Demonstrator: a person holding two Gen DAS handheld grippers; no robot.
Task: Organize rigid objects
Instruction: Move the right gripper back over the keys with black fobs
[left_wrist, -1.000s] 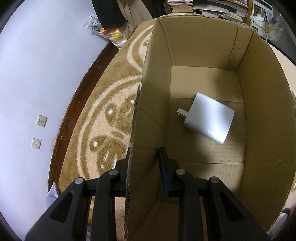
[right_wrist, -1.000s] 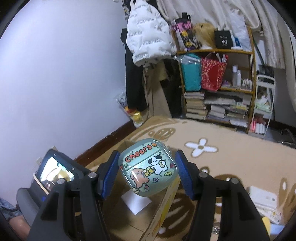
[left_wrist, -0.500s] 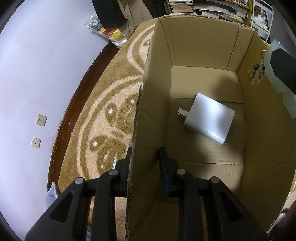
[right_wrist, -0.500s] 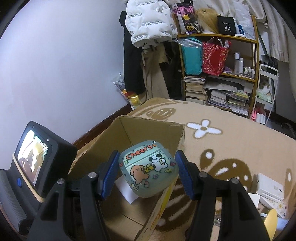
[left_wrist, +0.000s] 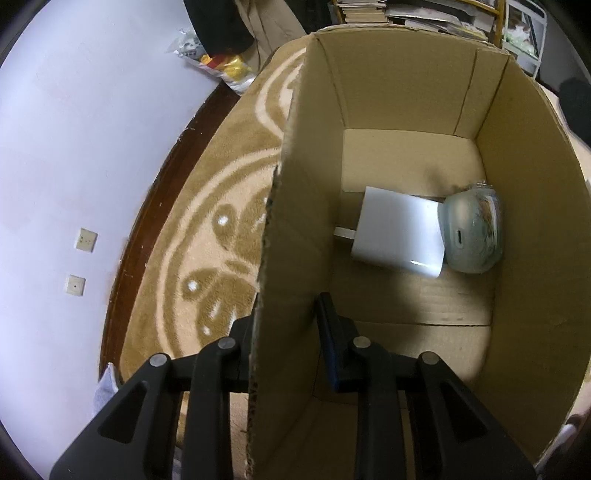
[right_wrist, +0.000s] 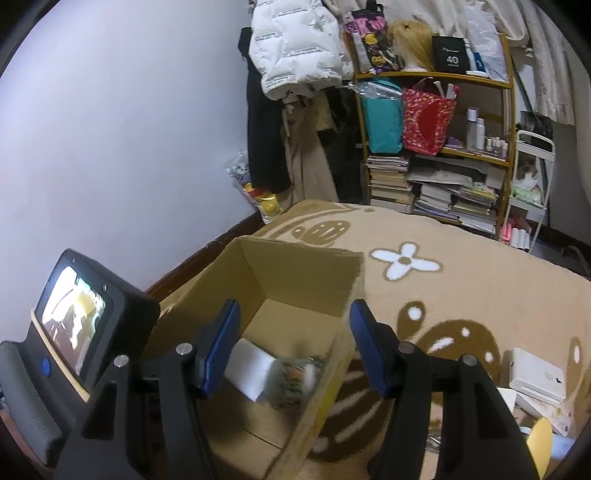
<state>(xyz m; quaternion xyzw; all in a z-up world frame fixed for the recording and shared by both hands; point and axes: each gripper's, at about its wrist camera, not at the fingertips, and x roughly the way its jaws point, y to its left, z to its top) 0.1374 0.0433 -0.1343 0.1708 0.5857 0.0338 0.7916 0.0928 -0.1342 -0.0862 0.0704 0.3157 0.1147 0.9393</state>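
An open cardboard box (left_wrist: 532, 206) stands on the patterned carpet. Inside it lie a white charger block (left_wrist: 400, 234) and a pale green cartoon earbud case (left_wrist: 471, 236) against the box's right wall. My left gripper (left_wrist: 286, 325) is shut on the box's left wall (left_wrist: 291, 258), one finger inside and one outside. In the right wrist view my right gripper (right_wrist: 291, 347) is open and empty above the box (right_wrist: 295, 273); the case (right_wrist: 293, 376) shows blurred below it beside the charger (right_wrist: 247, 363).
A beige carpet (right_wrist: 461, 295) with white flower patterns covers the floor. A shelf (right_wrist: 436, 147) with bags, books and bottles stands at the back. White boxes (right_wrist: 535, 376) lie on the carpet at the right. The left gripper's screen unit (right_wrist: 81, 321) is at the left.
My right gripper has opened and let go of the earbud case. The case has dropped into the box beside the charger. My left gripper has kept its hold on the box wall.
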